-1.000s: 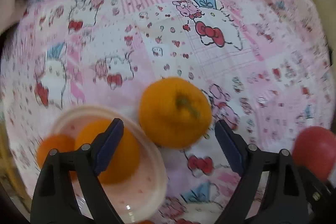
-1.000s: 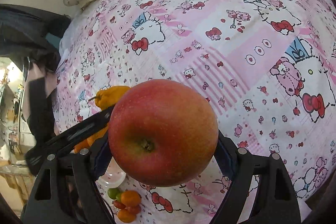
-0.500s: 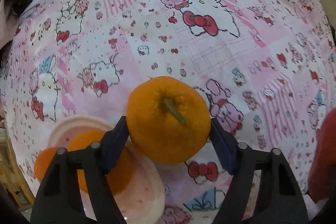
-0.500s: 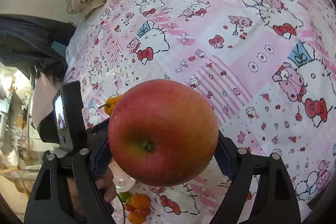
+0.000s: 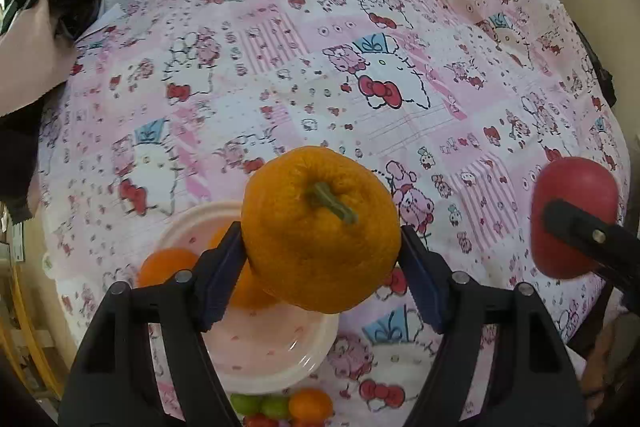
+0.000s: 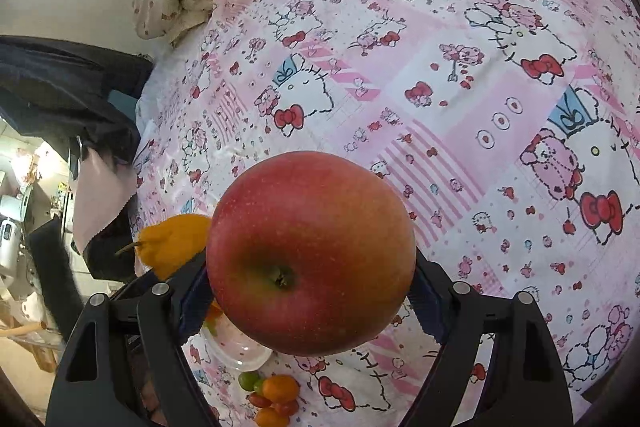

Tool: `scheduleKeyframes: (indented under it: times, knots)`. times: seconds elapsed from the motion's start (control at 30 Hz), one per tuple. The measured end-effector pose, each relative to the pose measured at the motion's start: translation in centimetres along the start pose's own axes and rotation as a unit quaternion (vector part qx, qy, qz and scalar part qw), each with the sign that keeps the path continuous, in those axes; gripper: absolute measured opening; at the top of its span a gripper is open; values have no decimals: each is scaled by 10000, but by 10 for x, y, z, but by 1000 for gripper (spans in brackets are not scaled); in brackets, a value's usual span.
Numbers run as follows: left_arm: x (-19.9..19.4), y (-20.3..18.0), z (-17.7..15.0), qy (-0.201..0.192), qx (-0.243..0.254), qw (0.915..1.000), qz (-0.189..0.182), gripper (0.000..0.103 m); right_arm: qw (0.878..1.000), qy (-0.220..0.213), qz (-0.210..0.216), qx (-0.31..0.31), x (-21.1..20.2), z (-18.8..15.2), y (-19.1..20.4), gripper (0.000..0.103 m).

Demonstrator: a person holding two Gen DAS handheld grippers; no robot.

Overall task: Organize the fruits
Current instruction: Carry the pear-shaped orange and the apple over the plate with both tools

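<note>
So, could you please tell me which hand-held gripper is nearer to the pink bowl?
Left. The left hand-held gripper, holding an orange, is right above the pink bowl; the right hand-held gripper, holding an apple, is off to the side.

Your left tongs [image 5: 320,259] and right tongs [image 6: 310,291] both point steeply down, pads apparently pressing on what each holds.
</note>
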State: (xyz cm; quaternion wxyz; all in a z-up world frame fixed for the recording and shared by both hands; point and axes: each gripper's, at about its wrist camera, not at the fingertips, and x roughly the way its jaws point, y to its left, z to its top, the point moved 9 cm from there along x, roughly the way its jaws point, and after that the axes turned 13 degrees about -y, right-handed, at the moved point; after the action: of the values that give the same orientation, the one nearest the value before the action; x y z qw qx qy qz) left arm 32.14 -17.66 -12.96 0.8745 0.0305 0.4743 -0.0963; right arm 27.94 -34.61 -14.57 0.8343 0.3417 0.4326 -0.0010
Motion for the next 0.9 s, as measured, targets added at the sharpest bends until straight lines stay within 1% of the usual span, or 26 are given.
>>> scheduleKeyframes:
  times: [0.2,0.3,0.47,0.7,0.9]
  knots:
    - [-22,20,-17,54,7,10000,59,71,9998,85,61,-180,3,-10,13,85]
    - [-32,34,-29,82,-50,9998,150,71,9993,126,124,-316,1,-17,20,85]
    - [-49,52,-47,52,-130,9997,205,71,9980,371,339,-384,1,-37,29,85]
    - [-76,69,-75,4,-146,9998,150,71,9941,574,331,-860,4,-64,48,85]
    - [-86,95,-104,48,-276,9995,155,71,9886,756,366,-1252,8,-88,62,85]
